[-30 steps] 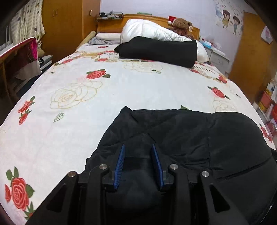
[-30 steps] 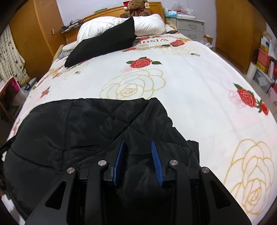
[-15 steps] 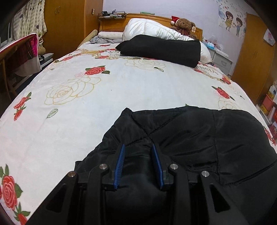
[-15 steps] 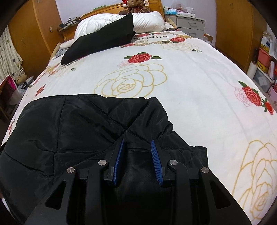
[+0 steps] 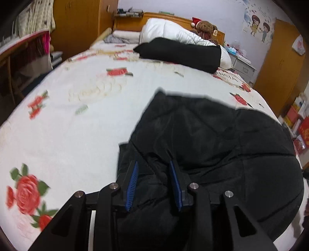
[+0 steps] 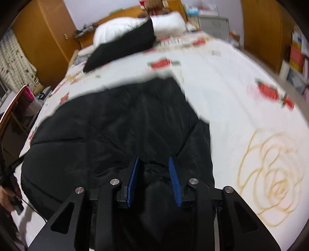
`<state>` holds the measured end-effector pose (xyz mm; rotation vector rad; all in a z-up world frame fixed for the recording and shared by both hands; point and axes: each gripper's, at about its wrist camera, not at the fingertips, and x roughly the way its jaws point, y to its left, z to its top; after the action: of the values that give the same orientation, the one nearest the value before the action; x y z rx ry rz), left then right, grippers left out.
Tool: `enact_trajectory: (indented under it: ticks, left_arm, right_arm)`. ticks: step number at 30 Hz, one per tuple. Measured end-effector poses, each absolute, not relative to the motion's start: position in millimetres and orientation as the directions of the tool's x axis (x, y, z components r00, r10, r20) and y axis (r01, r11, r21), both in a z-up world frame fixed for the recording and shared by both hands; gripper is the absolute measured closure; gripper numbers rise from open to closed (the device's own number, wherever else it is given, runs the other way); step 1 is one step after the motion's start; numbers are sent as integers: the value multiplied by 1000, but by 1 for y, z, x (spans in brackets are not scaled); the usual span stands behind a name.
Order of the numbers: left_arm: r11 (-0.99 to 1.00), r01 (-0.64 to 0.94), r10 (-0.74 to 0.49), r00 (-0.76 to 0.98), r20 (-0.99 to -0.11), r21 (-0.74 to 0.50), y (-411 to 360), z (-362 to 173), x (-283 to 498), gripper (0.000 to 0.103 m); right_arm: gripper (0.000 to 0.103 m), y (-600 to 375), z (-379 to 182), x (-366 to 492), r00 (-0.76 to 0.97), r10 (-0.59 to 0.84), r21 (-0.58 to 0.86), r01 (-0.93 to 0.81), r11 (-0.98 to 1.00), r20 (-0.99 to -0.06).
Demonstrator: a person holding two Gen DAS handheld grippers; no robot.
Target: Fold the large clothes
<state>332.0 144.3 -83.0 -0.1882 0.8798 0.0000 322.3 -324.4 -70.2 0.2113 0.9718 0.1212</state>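
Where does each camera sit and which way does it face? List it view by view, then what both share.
Left wrist: on the left gripper, low over the black quilted jacket, facing up the bed to the headboard; its blue-padded fingers show.
Right wrist: on the right gripper, facing the same way; its fingers and, at lower left, a hand show.
Shared: jacket, bed, teddy bear.

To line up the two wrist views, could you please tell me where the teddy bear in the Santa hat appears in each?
Left wrist view: the teddy bear sits top centre-right, against the wooden headboard behind the white duvet.
Right wrist view: the teddy bear is at the very top centre, blurred and partly cropped.
Shared landmark: the folded black garment lying against the white duvet near the headboard.
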Motion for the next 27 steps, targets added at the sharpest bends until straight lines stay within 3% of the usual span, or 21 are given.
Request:
enact_trajectory:
  ticks: [5, 10, 12, 15, 27]
  left_arm:
    - [986, -83, -64, 621, -781, -147, 140, -84, 342, 68]
    - [985, -86, -59, 642, -765, -148, 146, -60, 322, 68]
    - [985, -84, -57, 659, -750, -148, 151, -53, 312, 67]
    - [981, -123, -36, 653, -757, -152, 166, -58, 306, 55]
    - [949, -154, -133, 594, -793, -275, 178, -104, 327, 35]
  right_arm:
    - [71, -314, -74, 334, 557, 137, 161, -5, 987, -819]
    - [70, -314, -43, 313, 603, 120, 144, -9, 990, -789]
    - [61, -318, -31, 301, 632, 128, 144, -27, 989, -764]
    - [42, -331, -33, 295, 634, 137, 167, -13, 986, -761]
    - [33, -363, -89, 321, 531, 223, 303, 68, 951, -817]
